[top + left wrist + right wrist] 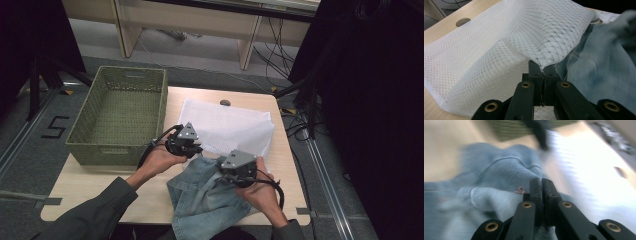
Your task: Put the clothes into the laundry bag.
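Pinching the edge of the mesh bag (506,47), the left gripper (543,68) has its jaws clamped together on the white netting and lifts that edge into a tent just ahead of it. The right gripper (541,181) is clamped on a fold of the jeans (499,172), bunched directly at its tips. Judging by the layout, the loading has hardly begun: most of the denim lies outside the bag, close beside both grippers, and the basket (85,142) beyond the left gripper sits unused. The bag is thin, see-through honeycomb net; the jeans are faded, soft, heavy blue cloth with stitched seams.
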Action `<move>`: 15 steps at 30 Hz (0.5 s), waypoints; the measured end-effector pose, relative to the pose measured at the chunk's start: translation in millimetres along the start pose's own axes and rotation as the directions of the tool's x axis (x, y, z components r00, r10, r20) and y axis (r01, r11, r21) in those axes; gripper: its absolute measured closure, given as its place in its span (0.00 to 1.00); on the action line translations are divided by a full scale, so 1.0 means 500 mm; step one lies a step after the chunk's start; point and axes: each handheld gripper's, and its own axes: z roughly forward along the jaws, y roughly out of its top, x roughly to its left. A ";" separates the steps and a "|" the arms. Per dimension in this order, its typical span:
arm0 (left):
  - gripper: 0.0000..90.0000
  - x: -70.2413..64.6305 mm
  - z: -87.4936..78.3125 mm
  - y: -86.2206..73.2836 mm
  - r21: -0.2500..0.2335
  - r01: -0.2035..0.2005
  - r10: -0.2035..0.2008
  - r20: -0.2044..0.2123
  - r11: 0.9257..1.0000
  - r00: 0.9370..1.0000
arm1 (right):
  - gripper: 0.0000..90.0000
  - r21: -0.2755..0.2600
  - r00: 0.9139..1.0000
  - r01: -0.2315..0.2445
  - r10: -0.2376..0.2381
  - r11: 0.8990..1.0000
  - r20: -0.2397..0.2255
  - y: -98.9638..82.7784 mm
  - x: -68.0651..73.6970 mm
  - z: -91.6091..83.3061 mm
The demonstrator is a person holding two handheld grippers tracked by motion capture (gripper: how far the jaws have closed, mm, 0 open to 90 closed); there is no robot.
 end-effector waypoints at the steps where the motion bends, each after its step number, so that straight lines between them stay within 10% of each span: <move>1: 0.97 0.001 -0.002 0.001 0.005 -0.009 0.009 0.000 1.000 1.000 | 0.98 0.017 0.999 -0.029 0.028 0.999 0.031 -0.005 -0.010 -0.001; 8: 0.97 -0.005 -0.006 0.007 0.009 -0.034 0.034 0.006 0.999 0.999 | 0.98 0.147 0.994 -0.080 0.068 0.986 0.084 -0.065 -0.061 0.072; 15: 0.97 -0.009 -0.008 0.012 -0.013 -0.010 0.010 0.014 1.000 1.000 | 0.96 0.129 0.984 -0.098 0.076 0.987 0.160 -0.060 -0.065 0.081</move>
